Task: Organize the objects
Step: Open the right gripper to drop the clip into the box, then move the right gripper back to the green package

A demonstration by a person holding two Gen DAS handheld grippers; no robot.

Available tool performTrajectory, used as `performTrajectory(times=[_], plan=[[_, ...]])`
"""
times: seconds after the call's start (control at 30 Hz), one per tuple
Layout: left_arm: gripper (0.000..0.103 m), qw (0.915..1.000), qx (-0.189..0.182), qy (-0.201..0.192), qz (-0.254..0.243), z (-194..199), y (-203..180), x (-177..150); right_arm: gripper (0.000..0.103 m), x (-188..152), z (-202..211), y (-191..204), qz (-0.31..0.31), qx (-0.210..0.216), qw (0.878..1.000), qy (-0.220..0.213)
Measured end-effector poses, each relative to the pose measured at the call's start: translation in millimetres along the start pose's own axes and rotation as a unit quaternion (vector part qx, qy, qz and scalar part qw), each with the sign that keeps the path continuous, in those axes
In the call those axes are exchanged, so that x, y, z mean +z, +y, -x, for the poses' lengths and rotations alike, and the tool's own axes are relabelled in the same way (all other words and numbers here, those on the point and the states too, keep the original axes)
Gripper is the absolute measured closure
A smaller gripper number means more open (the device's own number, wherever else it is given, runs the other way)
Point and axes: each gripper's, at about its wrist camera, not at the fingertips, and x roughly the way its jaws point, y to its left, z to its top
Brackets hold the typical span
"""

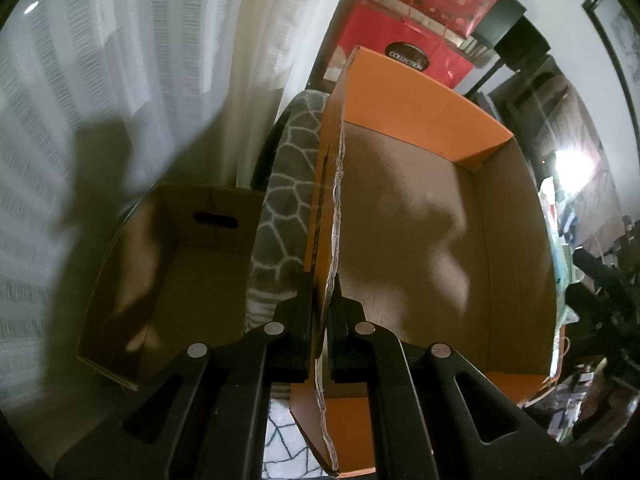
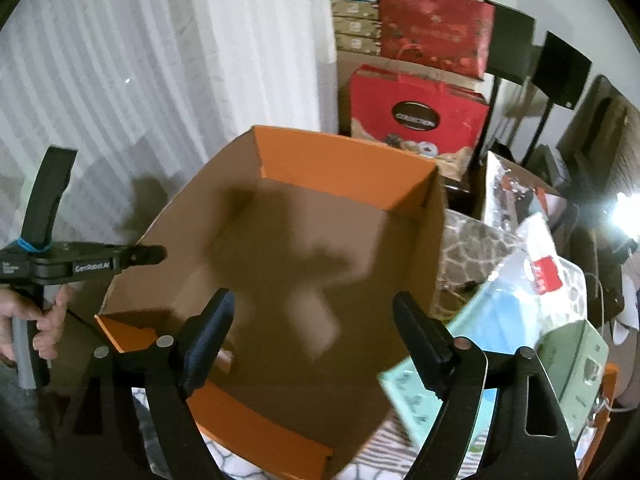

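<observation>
Orange-flapped cardboard box (image 2: 304, 248) sits open on a grey patterned blanket (image 1: 280, 200), nearly empty — only one small brown item (image 2: 224, 360), too blurred to name, lies by its near wall. Left gripper (image 1: 326, 320): fingers together, clamped on the box's ragged side wall, holding it steady. Right gripper (image 2: 316, 340): fingers wide apart above the box's interior, nothing between them. Beside the box on the right gripper's side, a heap not yet packed: pale blue-and-white plastic packs (image 2: 520, 280) and mint-green cartons (image 2: 420, 396). On the box's other side, a plain brown carton (image 1: 180, 272) stands empty. Behind the box, red gift bags (image 2: 420, 116) stacked near a white curtain (image 2: 160, 60).

Judgement — early stage: box nearly bare, the pile beside it still to go in.
</observation>
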Motion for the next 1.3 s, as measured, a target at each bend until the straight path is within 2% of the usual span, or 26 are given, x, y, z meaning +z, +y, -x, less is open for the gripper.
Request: performTrajectory(times=[0.3, 0.57, 0.73, 1.03, 1.3], plan=[[0.098, 1.0, 0.0, 0.0, 0.001, -0.3, 0.8, 0.3, 0.016, -5.3, 20.5, -41.7, -0.041, -0.021, 0.999, -0.013], [0.098, 1.0, 0.001, 0.0, 0.001, -0.5, 1.2, 0.2, 0.004, -12.0, 34.1, -68.7, -0.075, -0.032, 0.996, -0.024], [0.098, 1.0, 0.001, 0.0, 0.001, -0.5, 1.2, 0.1, 0.001, -16.6, 40.1, -82.0, -0.091, -0.038, 0.995, -0.03], [0.098, 1.0, 0.001, 0.0, 0.001, -0.7, 1.5, 0.1, 0.0, -28.5, 46.9, -114.0, -0.126, -0.061, 0.99, -0.034], [0.098, 1.0, 0.001, 0.0, 0.001, -0.6, 1.4, 0.4, 0.0, -41.2, 54.8, -142.8, -0.139, -0.1, 0.985, -0.033]])
